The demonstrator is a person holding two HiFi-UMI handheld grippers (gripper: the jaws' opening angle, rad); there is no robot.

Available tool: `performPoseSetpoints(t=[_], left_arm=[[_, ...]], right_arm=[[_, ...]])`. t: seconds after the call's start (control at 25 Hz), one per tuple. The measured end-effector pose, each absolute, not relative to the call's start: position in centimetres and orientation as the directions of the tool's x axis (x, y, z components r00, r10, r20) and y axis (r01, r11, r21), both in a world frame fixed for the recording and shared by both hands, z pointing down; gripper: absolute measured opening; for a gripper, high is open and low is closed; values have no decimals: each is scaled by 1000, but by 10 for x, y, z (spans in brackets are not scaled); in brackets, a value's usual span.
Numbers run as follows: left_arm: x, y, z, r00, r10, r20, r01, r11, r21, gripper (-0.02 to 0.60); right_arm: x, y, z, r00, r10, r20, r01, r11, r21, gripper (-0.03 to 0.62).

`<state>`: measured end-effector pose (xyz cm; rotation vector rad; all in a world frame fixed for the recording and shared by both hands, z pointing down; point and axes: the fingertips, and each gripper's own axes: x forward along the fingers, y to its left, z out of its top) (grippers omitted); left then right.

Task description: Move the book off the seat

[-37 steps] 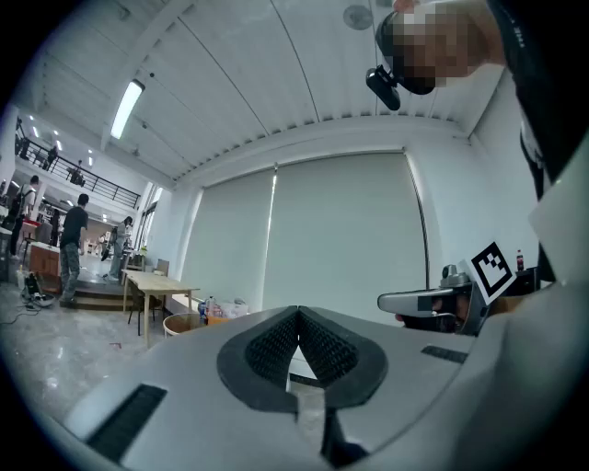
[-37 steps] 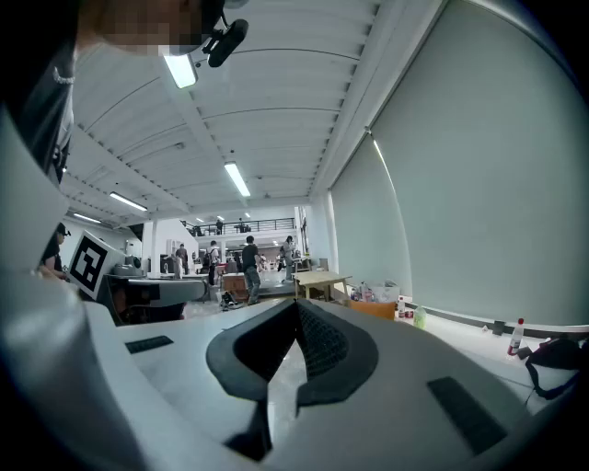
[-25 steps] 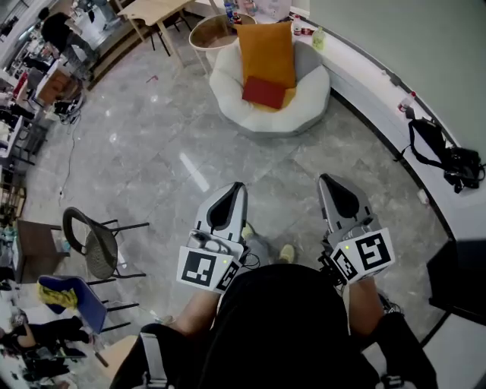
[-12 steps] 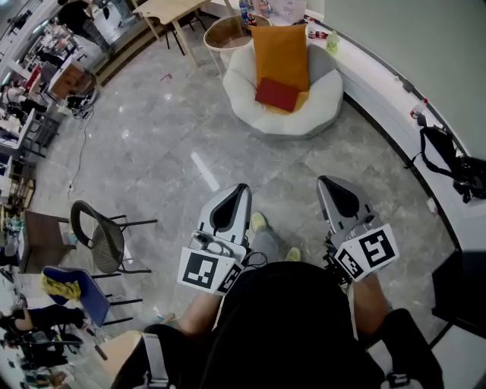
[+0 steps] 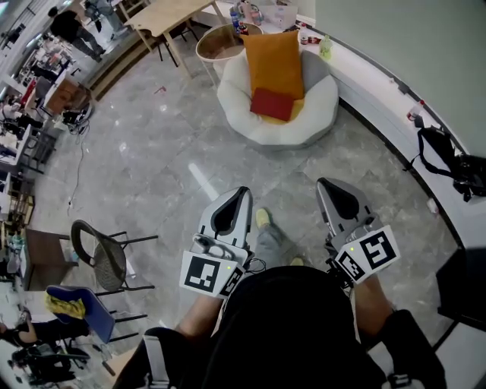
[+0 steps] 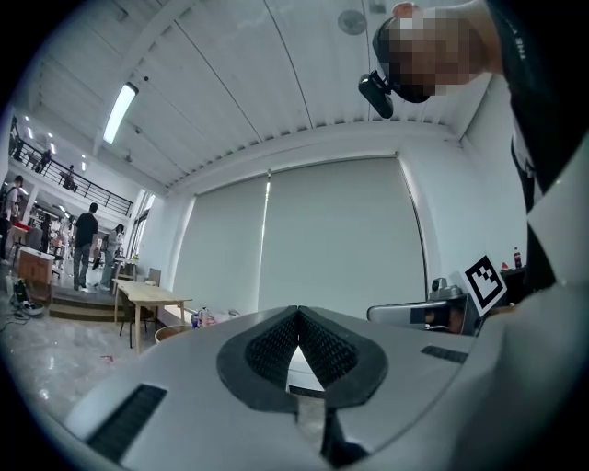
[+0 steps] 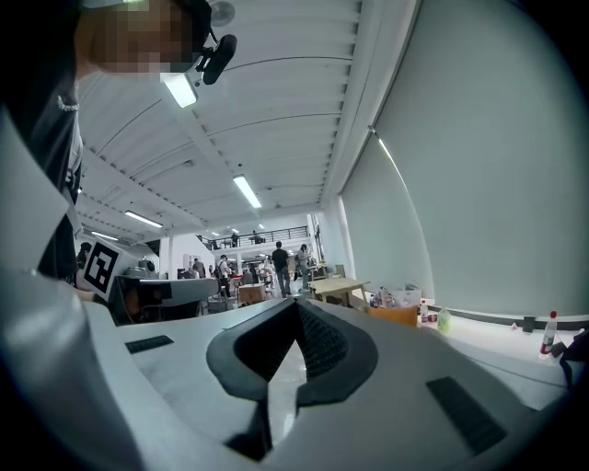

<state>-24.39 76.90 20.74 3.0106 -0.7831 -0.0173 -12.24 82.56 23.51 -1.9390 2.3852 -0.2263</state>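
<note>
Both shut: left gripper (image 5: 241, 191), right gripper (image 5: 325, 183); book (image 5: 272, 104) lower in view.

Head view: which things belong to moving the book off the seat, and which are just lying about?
Job: red book, white seat, left gripper and right gripper, both shut and empty.
Lying about: orange cushion, black chair, wooden table, black bag.
</note>
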Motion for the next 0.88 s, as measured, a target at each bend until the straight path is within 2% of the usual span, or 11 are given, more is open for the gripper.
performPoseSetpoints(t=[0.88], left_arm=[[-200,558,199,879,-476,-6,-474,-876,89,5]], right_arm=[[-78,619,235,-198,-975,96,-969,181,-168,11]])
